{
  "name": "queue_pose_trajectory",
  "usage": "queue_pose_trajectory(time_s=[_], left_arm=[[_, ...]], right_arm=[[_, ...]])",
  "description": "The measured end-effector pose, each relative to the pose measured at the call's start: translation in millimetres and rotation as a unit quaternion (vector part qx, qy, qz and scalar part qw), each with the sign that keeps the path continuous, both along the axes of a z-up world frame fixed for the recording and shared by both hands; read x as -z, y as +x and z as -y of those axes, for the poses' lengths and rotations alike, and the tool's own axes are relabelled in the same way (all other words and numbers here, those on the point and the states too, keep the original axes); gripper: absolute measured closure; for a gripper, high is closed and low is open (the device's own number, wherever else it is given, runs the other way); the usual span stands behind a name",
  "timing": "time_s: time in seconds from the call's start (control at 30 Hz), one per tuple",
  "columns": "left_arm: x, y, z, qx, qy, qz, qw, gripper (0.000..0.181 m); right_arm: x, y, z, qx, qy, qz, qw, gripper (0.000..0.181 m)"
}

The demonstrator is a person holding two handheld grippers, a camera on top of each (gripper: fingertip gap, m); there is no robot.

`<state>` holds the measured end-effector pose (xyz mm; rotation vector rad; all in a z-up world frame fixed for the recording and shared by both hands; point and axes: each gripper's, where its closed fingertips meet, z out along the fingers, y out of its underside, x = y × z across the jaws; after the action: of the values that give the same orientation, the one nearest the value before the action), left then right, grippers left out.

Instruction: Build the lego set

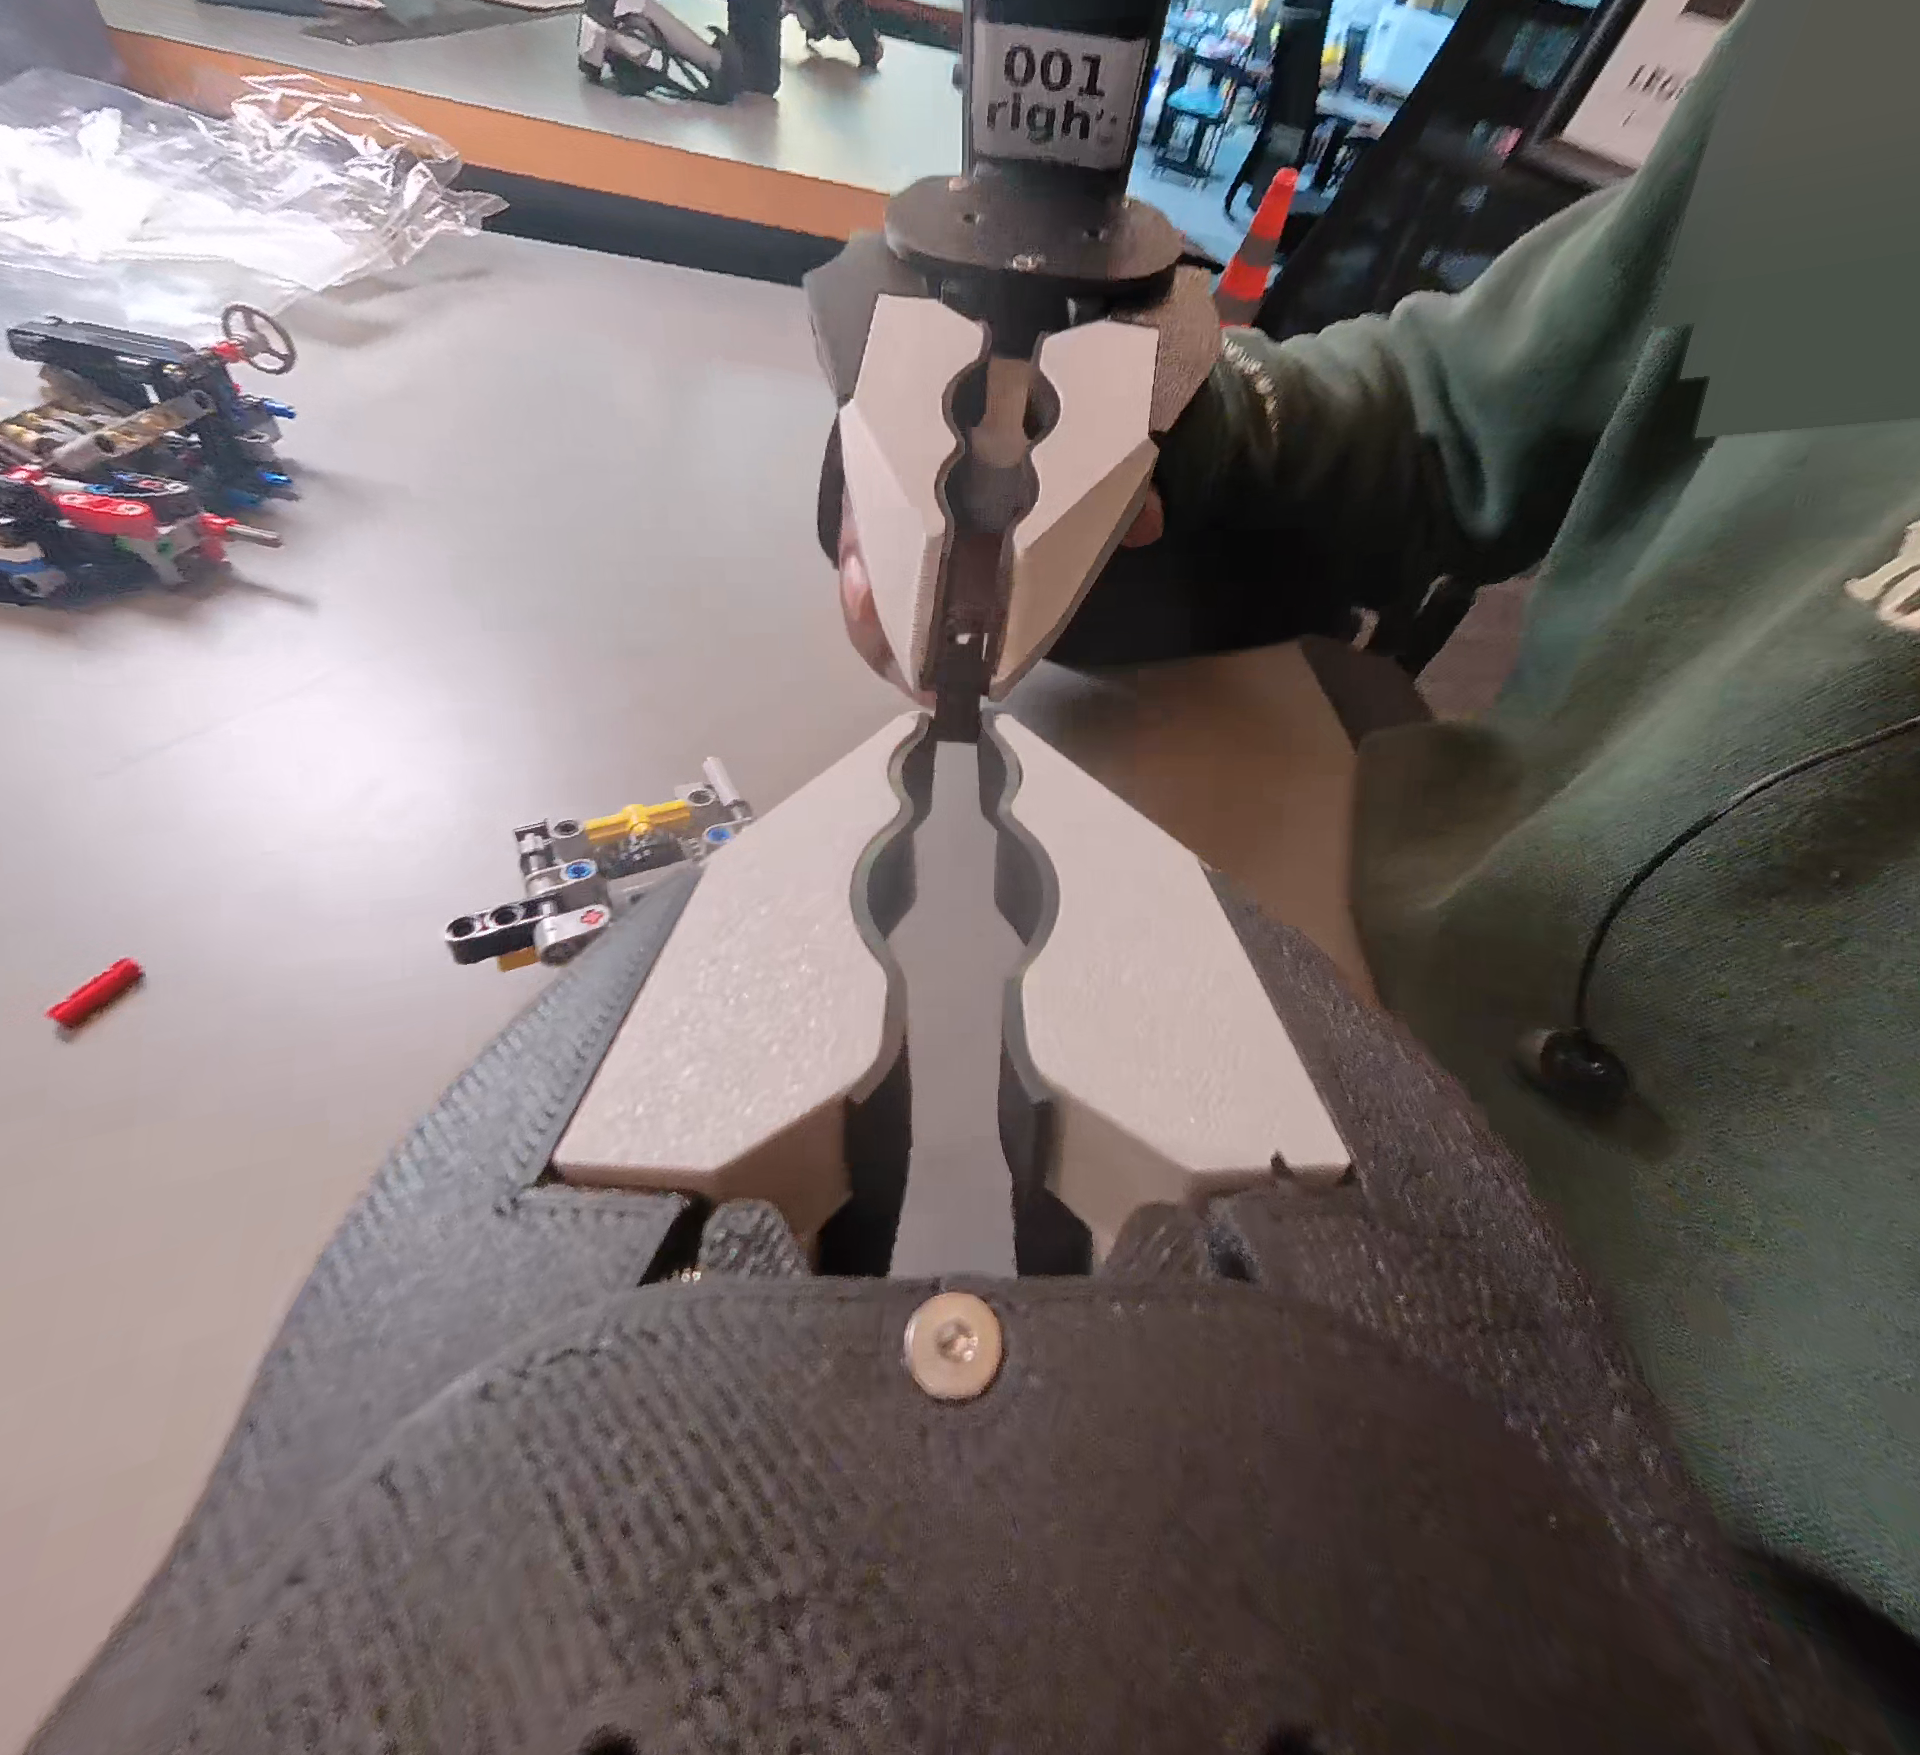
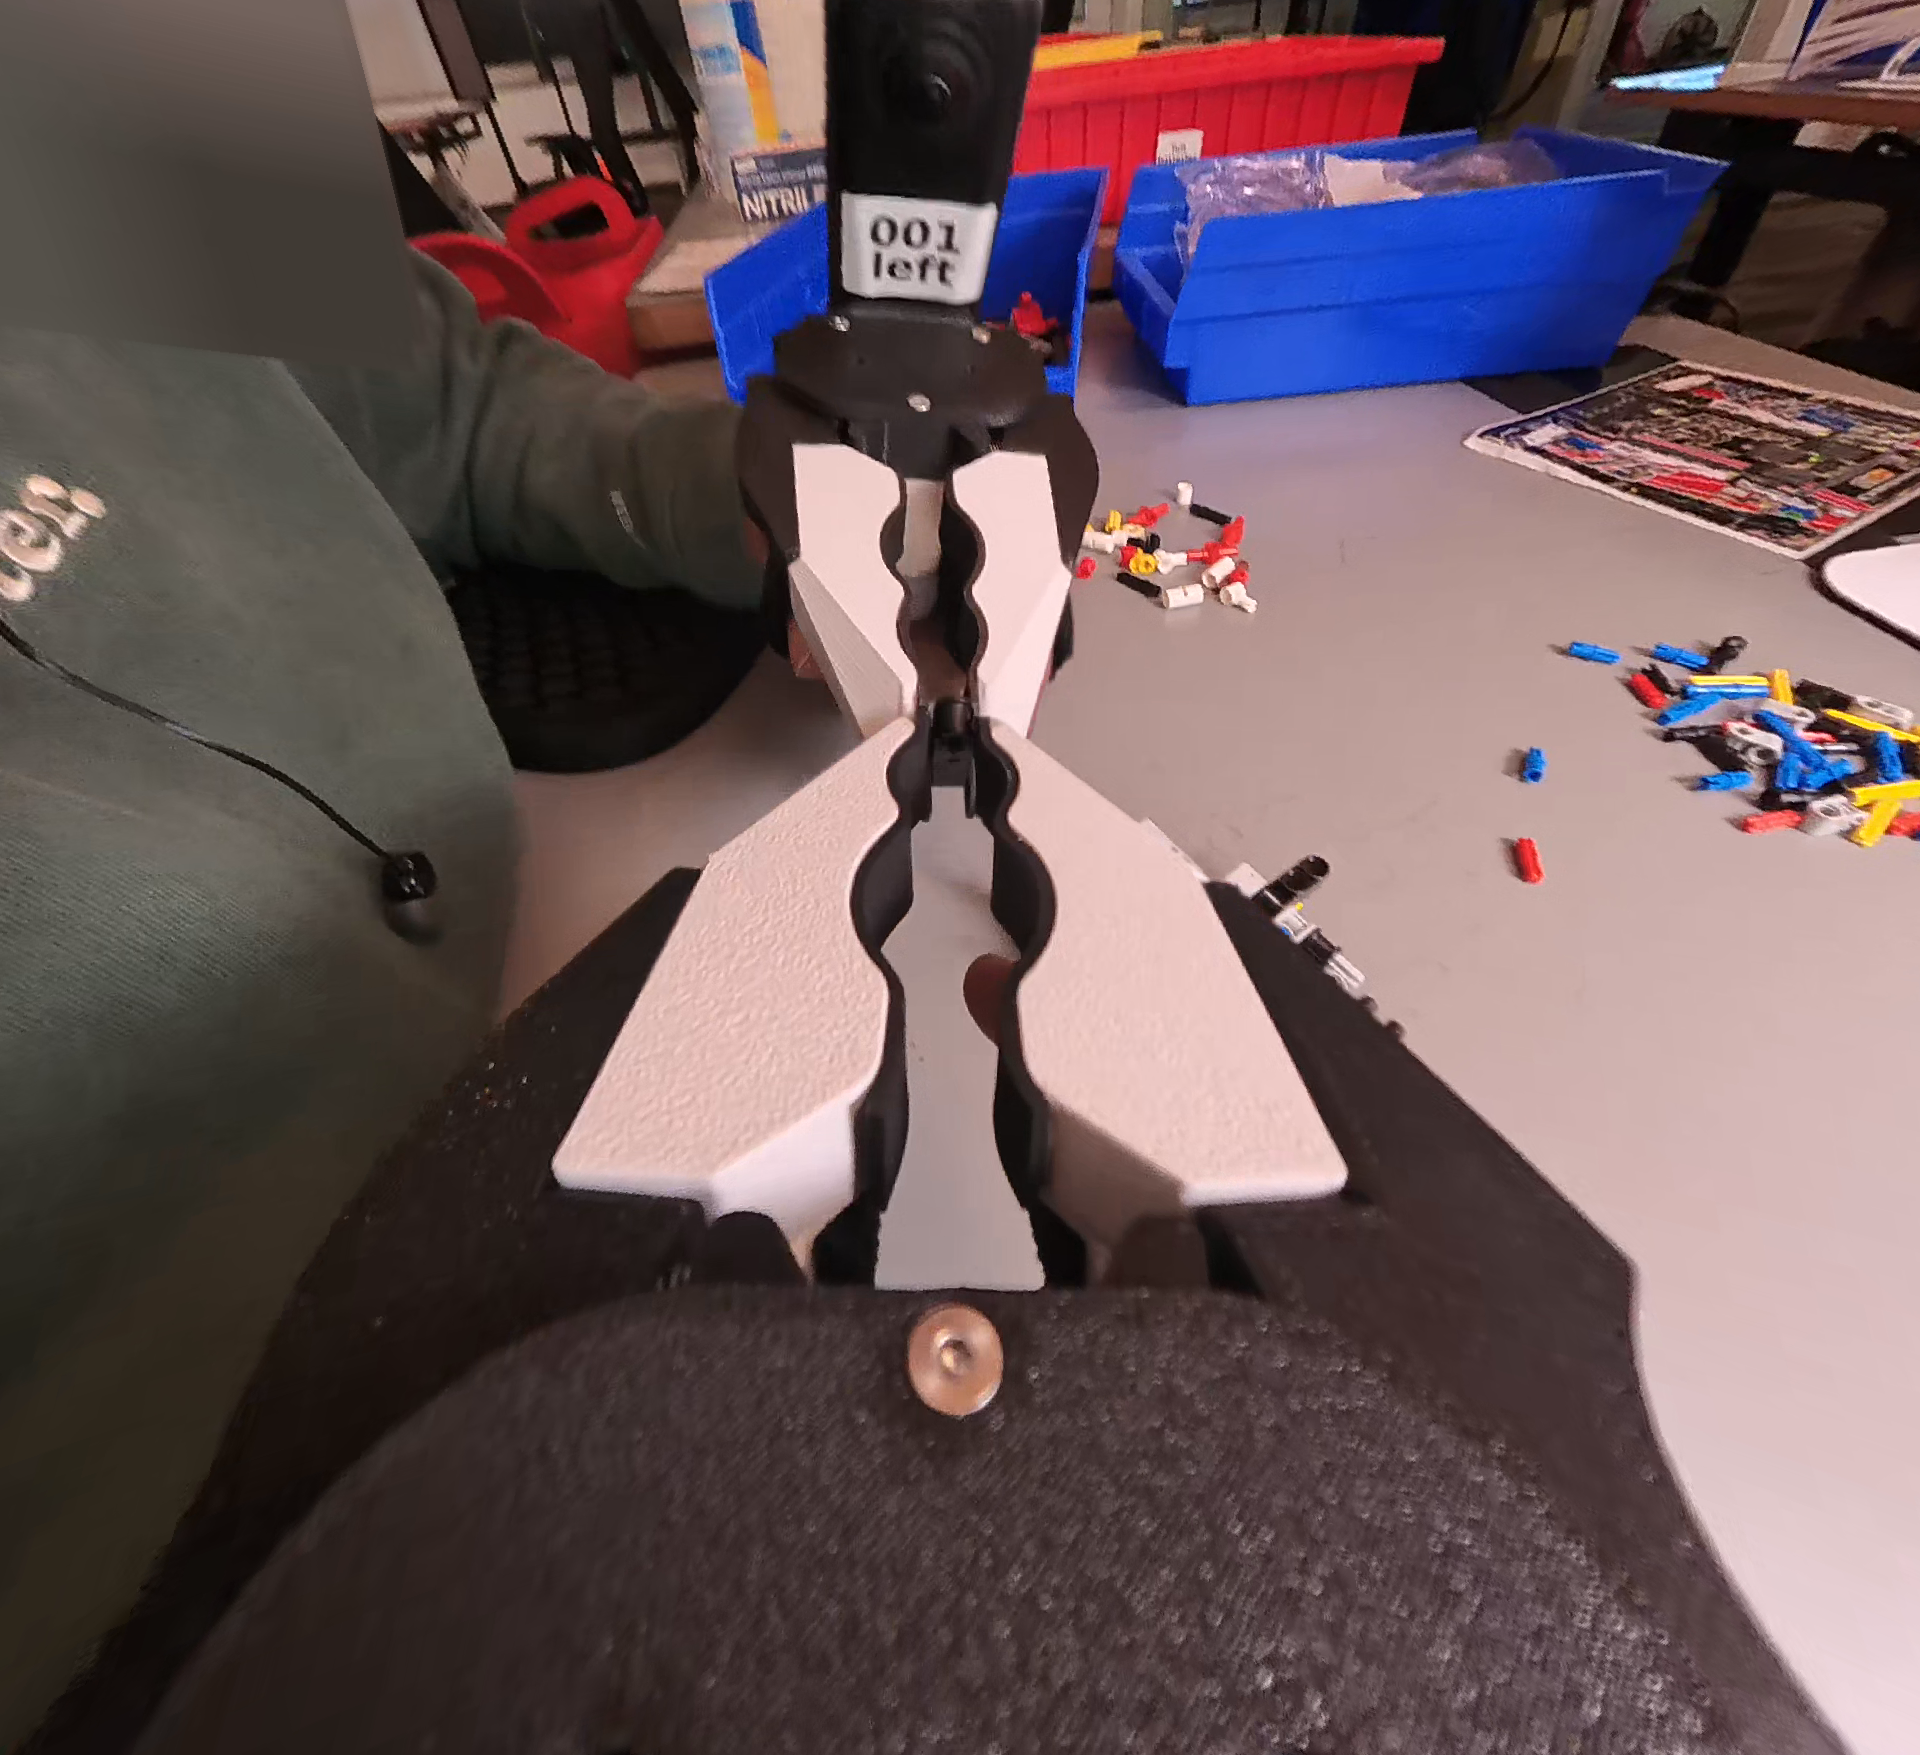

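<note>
here, left gripper (image 1: 956,734) tip-to-tip with right gripper (image 2: 948,729), black piece (image 1: 961,666) between

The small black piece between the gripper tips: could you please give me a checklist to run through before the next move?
1. Right gripper clamped on the small black piece: ok.
2. Left gripper gripping its other end: cannot tell.
3. Grippers aligned tip to tip: ok.
4. Joint fully seated: cannot tell, the fingers hide it.
5. Loose parts pile on the table, away from both grippers: ok.
</note>
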<state>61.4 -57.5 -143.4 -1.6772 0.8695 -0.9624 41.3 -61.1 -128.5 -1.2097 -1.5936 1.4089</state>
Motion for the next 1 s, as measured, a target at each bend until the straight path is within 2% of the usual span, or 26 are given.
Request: queue_pose_trajectory(time_s=[0.13,0.23,0.37,0.53,0.7,0.9,1.0], left_arm=[[-9,1,-1,0.008,-0.041,0.064,0.997,0.175],[-18,-5,-5,0.003,-0.087,0.129,0.988,0.176],[-26,-18,-18,-0.020,-0.162,0.224,0.961,0.176],[-30,-22,-23,-0.016,-0.242,0.318,0.917,0.176],[-30,-15,-20,0.001,-0.273,0.341,0.900,0.177],[-29,-10,-14,0.032,-0.300,0.347,0.888,0.176],[-31,-7,-10,0.048,-0.312,0.354,0.880,0.176]], right_arm=[[-9,-2,-1,0.008,-0.016,-0.028,0.999,0.174],[-21,-1,-10,0.031,0.000,-0.066,0.997,0.165],[-25,0,-18,0.075,0.116,-0.094,0.986,0.156],[-23,-14,-23,0.142,0.253,-0.097,0.952,0.150],[-16,-20,-19,0.146,0.298,-0.086,0.939,0.157],[-14,-17,-13,0.120,0.287,-0.087,0.946,0.162],[-12,-14,-8,0.095,0.283,-0.092,0.950,0.172]])
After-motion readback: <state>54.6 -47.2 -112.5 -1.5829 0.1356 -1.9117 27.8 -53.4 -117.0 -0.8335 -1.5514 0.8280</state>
